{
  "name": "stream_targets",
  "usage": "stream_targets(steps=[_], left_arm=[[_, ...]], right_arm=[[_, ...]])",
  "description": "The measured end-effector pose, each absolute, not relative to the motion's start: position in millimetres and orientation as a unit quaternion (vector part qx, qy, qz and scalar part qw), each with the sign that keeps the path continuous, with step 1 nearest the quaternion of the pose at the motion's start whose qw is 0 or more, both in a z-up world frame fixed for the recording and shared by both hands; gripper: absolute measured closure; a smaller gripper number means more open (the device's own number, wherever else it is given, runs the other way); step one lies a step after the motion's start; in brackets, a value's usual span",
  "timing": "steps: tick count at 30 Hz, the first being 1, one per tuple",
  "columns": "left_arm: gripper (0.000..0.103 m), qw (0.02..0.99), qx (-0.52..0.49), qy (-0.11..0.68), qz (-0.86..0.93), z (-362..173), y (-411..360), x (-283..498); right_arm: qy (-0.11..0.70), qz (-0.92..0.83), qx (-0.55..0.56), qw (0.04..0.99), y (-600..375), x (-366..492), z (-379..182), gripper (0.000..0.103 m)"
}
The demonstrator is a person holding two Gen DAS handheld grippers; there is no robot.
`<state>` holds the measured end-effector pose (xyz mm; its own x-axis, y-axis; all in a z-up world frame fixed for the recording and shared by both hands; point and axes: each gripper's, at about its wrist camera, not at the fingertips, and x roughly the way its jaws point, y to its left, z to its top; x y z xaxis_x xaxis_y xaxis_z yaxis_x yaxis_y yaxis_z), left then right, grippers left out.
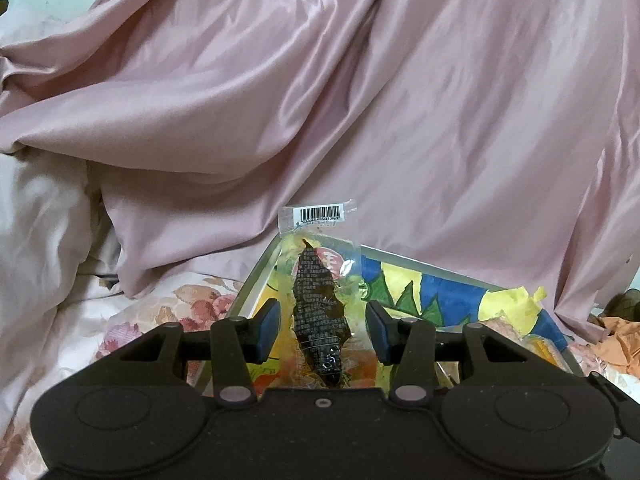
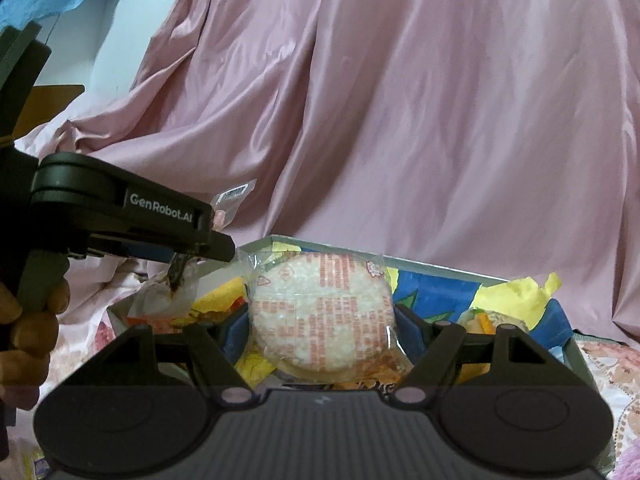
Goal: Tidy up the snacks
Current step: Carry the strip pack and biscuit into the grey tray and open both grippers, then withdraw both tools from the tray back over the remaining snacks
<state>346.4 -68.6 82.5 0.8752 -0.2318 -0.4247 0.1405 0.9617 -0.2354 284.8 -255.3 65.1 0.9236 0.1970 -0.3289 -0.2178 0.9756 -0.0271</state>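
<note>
My left gripper (image 1: 324, 330) is shut on a clear packet (image 1: 318, 312) with a dark strip of snack inside and a barcode at its top end. The packet stands upright between the blue pads (image 1: 269, 330). In the right wrist view the left gripper (image 2: 200, 254) is at the left with that packet (image 2: 234, 196) sticking up through it. My right gripper (image 2: 320, 330) is shut on a round rice cracker (image 2: 320, 312) in clear wrap with red print. Both hang over a grey-rimmed box (image 2: 440, 270) lined in blue, yellow and green, also seen under the left gripper as the box (image 1: 256, 276). Other snack packets lie in it.
Pink satin cloth (image 1: 360, 100) drapes behind the box. A floral sheet (image 1: 160, 312) and a white quilt (image 1: 40, 216) lie to the left. Orange wrapping (image 1: 616, 340) sits at the right. A person's hand (image 2: 28, 320) grips the left handle. Yellow paper (image 2: 516, 292) crumples in the box's right side.
</note>
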Motion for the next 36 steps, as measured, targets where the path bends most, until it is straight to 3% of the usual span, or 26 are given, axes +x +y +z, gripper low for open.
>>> stream_targets(steps=[26,34,36], left_arm=[[0.054,0.952,-0.095,0.278,-0.088,59,-74,361],[0.031,0.951,-0.121,0.274,-0.077,59,-65,353],[0.018,0.955,-0.126,0.26,-0.074,65,-63,347]], right_arm=[[0.193,0.095,-0.029,0.976,-253,293,52,0.025],[0.19,0.099,-0.029,0.976,-256,290,53,0.016],[0.18,0.097,-0.028,0.978,-257,286,56,0.012]])
